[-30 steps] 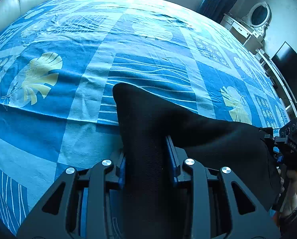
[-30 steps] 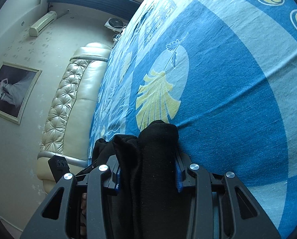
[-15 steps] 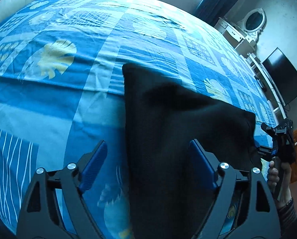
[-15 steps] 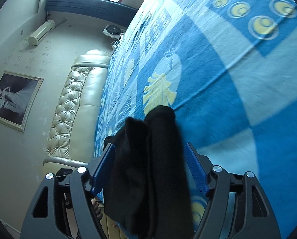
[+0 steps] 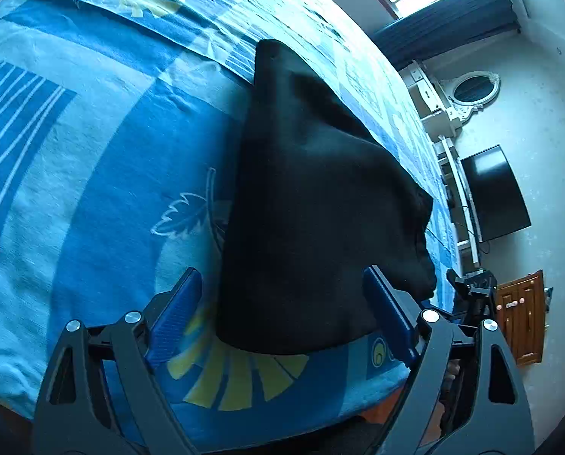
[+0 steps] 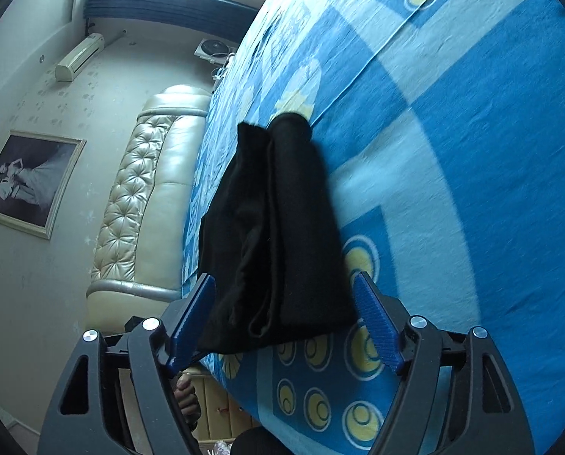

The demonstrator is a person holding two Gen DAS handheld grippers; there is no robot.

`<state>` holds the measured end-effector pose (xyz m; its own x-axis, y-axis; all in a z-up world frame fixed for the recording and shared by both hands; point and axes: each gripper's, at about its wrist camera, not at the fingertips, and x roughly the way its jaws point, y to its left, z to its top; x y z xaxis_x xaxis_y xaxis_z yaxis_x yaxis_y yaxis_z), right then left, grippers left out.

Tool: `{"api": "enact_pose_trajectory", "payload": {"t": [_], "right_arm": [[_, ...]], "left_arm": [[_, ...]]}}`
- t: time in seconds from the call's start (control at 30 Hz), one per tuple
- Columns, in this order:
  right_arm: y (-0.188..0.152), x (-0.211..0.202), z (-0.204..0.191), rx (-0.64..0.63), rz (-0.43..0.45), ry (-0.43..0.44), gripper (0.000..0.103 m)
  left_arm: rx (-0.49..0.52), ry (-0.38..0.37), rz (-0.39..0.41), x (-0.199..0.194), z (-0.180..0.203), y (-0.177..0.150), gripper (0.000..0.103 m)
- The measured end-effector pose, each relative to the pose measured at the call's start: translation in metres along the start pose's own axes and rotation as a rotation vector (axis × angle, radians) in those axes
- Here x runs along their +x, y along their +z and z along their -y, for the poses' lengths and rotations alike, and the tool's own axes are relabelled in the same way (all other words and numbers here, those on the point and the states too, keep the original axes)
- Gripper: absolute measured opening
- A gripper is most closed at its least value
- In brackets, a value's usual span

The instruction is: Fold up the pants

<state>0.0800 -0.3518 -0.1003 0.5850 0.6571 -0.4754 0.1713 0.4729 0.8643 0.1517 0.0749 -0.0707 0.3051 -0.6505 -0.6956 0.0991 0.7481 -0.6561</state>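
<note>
Your left tongs (image 5: 282, 316) are spread wide, both blue pads clear of the cloth, with nothing between them but air and the near edge of the black pants (image 5: 313, 204). The pants lie folded into a compact bundle on the bed (image 5: 93, 144), close to its near edge, resting on the blue sheet printed with pale squares and yellow leaf shapes. From your left side the bundle looks broad at the near end and narrows toward the far end, its surface smooth on top with a bunched edge on the right.

Your right tongs (image 6: 284, 316) are likewise spread apart and hold nothing; the pants (image 6: 282, 227) sit just ahead of the pads, and from here you see the stacked layers of the fold along the bundle's side. In the left wrist view your right tongs (image 5: 472, 288) show just beyond the bundle's bunched edge, off the side of the bed.

Around the bed (image 6: 453, 132) you have a tufted cream headboard (image 6: 142, 197), a framed picture (image 6: 28, 182) on the wall, an air conditioner (image 6: 79, 57), a dark television (image 5: 495, 193) and an oval mirror (image 5: 472, 89)
</note>
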Motion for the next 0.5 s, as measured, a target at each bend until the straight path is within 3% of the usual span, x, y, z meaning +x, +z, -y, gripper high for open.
{"api": "enact_pose_trajectory", "payload": {"t": [0.27, 0.37, 0.43, 0.5], "right_arm": [[-0.002, 0.005, -0.009, -0.019, 0.032, -0.080, 0.079], [-0.003, 0.011, -0.004, -0.004, 0.009, -0.069, 0.079], [-0.004, 0.017, -0.008, -0.028, -0.002, -0.084, 0.079], [-0.007, 0.027, -0.017, -0.088, -0.009, -0.139, 0.074]], "left_arm": [[-0.014, -0.020, -0.013, 0.011, 0.001, -0.005, 0.086], [-0.024, -0.034, -0.010, 0.014, -0.003, -0.007, 0.086], [-0.007, -0.009, -0.004, 0.016, 0.000, -0.007, 0.081], [0.024, 0.031, -0.006, 0.018, 0.006, -0.008, 0.065]]}}
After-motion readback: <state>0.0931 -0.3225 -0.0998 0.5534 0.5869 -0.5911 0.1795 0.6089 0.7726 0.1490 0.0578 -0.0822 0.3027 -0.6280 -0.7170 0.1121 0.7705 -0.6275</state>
